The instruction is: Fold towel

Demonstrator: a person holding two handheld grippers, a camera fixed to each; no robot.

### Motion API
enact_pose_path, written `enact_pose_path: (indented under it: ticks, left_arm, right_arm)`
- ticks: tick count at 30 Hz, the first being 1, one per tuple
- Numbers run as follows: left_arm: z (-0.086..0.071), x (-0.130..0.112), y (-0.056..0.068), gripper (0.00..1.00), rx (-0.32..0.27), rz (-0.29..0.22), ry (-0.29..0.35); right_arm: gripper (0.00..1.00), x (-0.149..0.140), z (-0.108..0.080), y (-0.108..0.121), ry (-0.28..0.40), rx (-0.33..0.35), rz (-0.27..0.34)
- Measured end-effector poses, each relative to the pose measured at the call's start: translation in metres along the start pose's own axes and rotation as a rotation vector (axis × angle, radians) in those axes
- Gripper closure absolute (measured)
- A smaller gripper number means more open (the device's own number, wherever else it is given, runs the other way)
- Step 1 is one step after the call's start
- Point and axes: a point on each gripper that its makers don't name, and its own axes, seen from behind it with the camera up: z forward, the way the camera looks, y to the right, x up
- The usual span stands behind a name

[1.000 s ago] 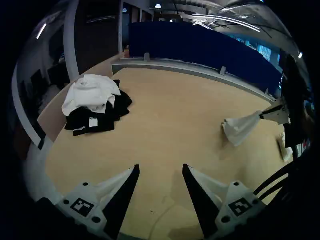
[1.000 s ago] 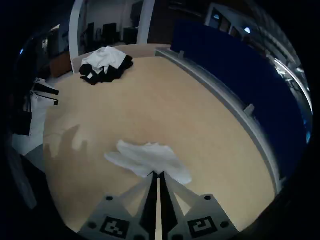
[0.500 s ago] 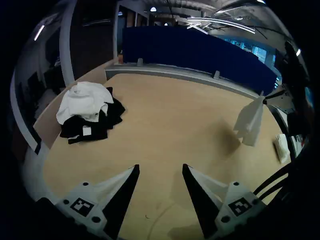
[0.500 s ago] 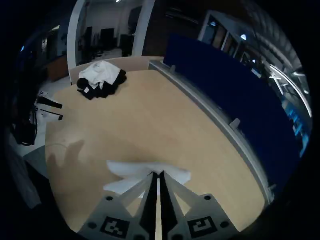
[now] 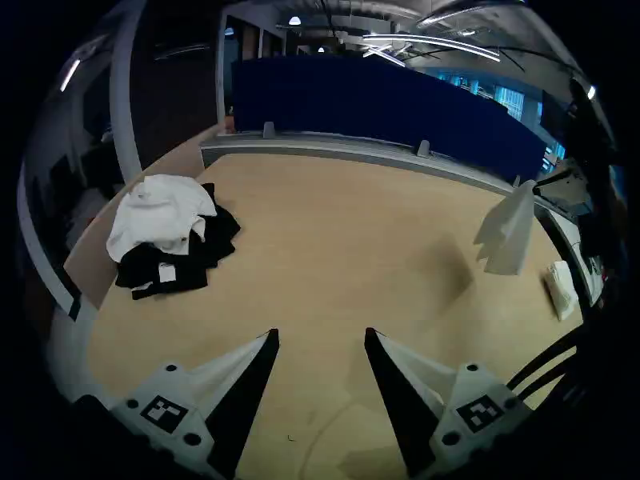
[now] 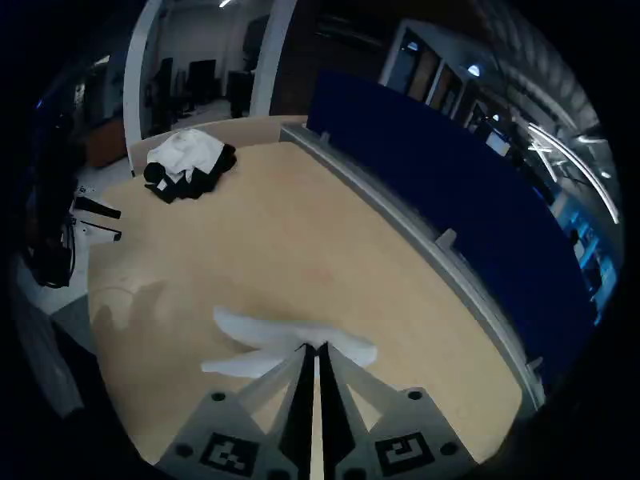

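Left gripper view gives me the tan table [image 5: 344, 232], a black-and-white clothes pile [image 5: 164, 232] at its far left edge and the white towel [image 5: 508, 232] hanging above its right side, my left gripper [image 5: 318, 336] spread and empty, my right gripper [image 6: 314, 352] pinching the towel's edge.

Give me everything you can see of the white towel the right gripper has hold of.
The towel is plain white soft cloth, crumpled rather than folded. The right hand-held gripper is shut on its upper end, so it hangs in a narrow drape, pointed at the top and ragged at the bottom. In the left gripper view it seems lifted above the wooden table, casting a shadow there. Whether its lowest tip touches is unclear.
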Motion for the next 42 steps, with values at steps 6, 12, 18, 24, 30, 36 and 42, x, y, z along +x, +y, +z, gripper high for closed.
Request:
enact_pose_path:
  ticks: [6,12,18,24,30,36,42]
  left_arm:
    - [0.002,0.002,0.007,0.21,-0.007,0.02,-0.001]
    - [0.004,0.004,0.016,0.21,-0.011,0.036,-0.005]
    - [0.005,0.005,0.023,0.21,-0.008,0.056,-0.011]
    - [0.007,0.007,0.031,0.21,-0.002,0.067,-0.019]
    - [0.01,0.01,0.042,0.21,-0.004,0.073,-0.027]
    - [0.012,0.013,0.058,0.21,-0.009,0.103,-0.032]
    - [0.015,0.017,0.078,0.21,-0.024,0.124,-0.036]
  right_arm:
    - [0.96,-0.019,-0.024,0.029,-0.016,-0.035,0.014]
    - [0.96,-0.052,-0.05,0.065,-0.05,-0.081,0.029]
    - [0.96,-0.085,-0.076,0.104,-0.073,-0.128,0.068]
    - [0.96,-0.121,-0.101,0.139,-0.102,-0.171,0.1]
    - [0.96,-0.154,-0.121,0.168,-0.134,-0.196,0.119]
    - [0.97,-0.184,-0.139,0.191,-0.165,-0.22,0.131]
    - [0.97,-0.206,-0.153,0.206,-0.175,-0.234,0.151]
